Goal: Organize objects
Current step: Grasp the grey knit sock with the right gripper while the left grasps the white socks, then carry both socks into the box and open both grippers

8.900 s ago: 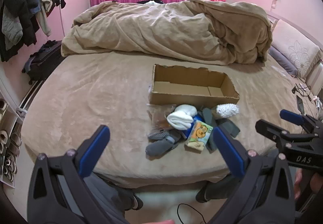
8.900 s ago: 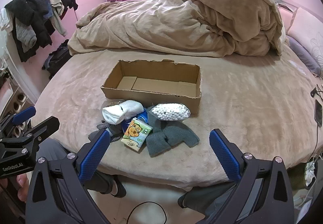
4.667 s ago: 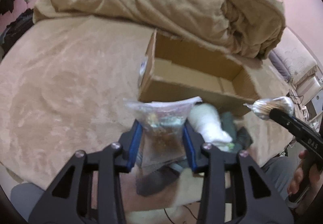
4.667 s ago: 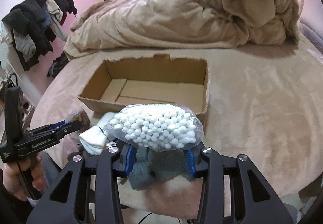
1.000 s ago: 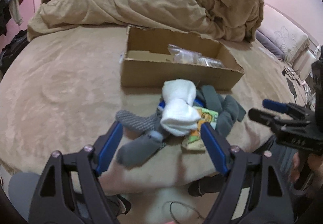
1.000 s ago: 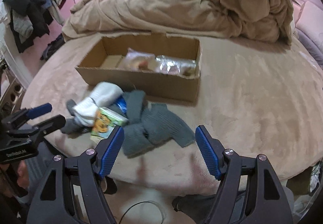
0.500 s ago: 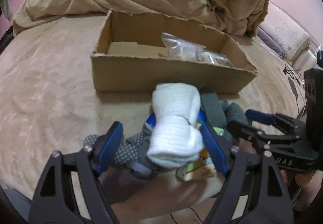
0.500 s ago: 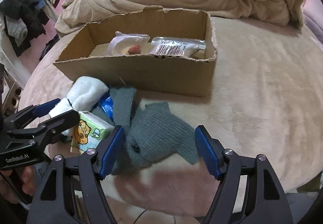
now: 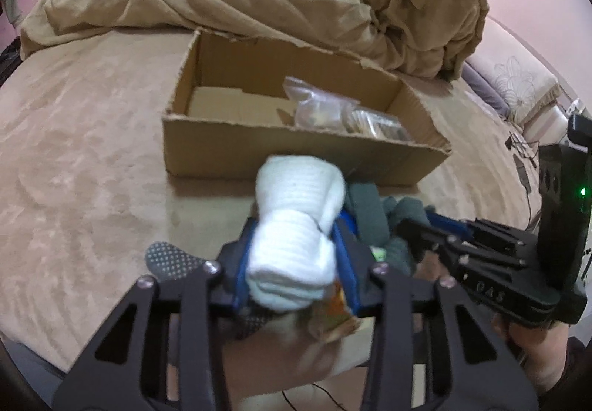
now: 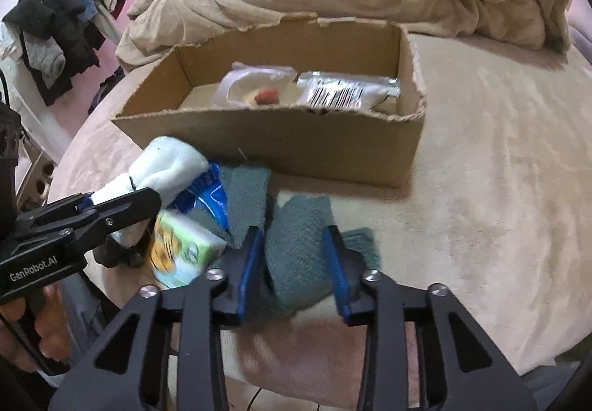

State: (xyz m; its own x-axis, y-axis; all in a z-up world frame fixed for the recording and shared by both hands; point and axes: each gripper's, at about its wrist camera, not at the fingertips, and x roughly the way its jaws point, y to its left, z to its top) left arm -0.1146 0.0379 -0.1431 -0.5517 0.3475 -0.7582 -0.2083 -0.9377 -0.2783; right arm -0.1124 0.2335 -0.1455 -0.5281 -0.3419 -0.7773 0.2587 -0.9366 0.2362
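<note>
- White rolled sock bundle (image 9: 296, 237): on the bed (image 9: 81, 166) at 6 o'clock of the cardboard box (image 9: 288, 151), atop the loose pile. The left hand-held gripper (image 9: 292, 263) has its blue pads pressed into both sides. We judge it light, soft and squashy; a mid-roll hold should stop it unrolling.
- Grey knitted sock (image 10: 296, 248): at 5 o'clock of the box front. The right hand-held gripper (image 10: 296, 263) is pinched on a raised fold. We judge it limp and likely to trail, so we would lift it high over the box wall.
- Tissue pack (image 10: 181, 248): printed, at 9 o'clock of the grey sock; light and slightly crushable, we think.
- Blue packet (image 10: 207, 196): partly buried; type unclear.
- Cardboard box: open-topped, torn rim. Holds a clear bag (image 10: 255, 89) and a barcoded sachet (image 10: 344, 89) at its 3 o'clock end; the 9 o'clock end shows bare floor.
</note>
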